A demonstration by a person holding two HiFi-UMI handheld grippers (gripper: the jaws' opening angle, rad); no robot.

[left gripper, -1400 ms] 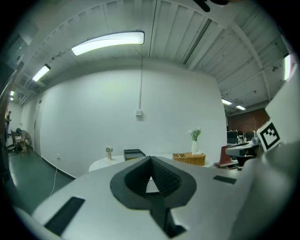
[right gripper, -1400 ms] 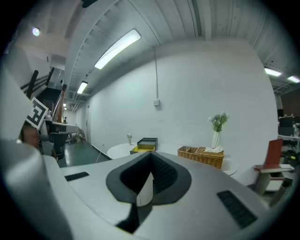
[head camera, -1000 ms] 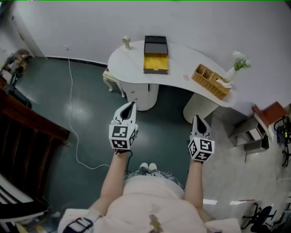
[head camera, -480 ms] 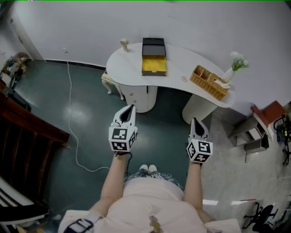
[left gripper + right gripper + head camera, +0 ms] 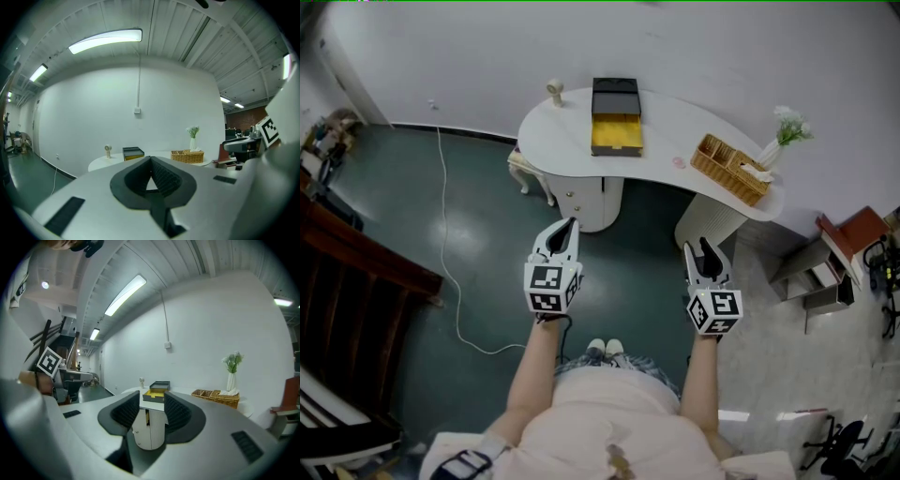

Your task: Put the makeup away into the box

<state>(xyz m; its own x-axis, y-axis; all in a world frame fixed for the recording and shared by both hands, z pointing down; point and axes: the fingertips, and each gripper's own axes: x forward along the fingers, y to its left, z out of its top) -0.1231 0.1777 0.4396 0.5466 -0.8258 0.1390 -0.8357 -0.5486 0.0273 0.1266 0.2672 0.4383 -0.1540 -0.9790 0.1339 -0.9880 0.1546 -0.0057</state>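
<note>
Nearest to me the person stands on the dark green floor (image 5: 478,244), both tools held out level and well short of the table. The left gripper (image 5: 571,223) has its dark ribbed jaws pressed tip to tip with nothing in them. The right gripper (image 5: 697,247) is spreading its jaws, part-way apart and also empty. Nothing is in hand yet, so I'd judge the step to be walking in. It would go best by squaring up to the near, concave edge of the curved white table (image 5: 562,141), between its white cabinet pedestal (image 5: 592,195) and the round white leg on the right. A thin white cable (image 5: 450,234) trails across the floor on the left, near the dark wooden furniture (image 5: 356,272), so the middle is the open way. On the tabletop, the black box with a yellow lining (image 5: 616,117) lies open by the far wall. To its right a small pink item (image 5: 679,162), possibly the makeup but too small to tell, lies just before the woven wicker basket (image 5: 731,169).
</note>
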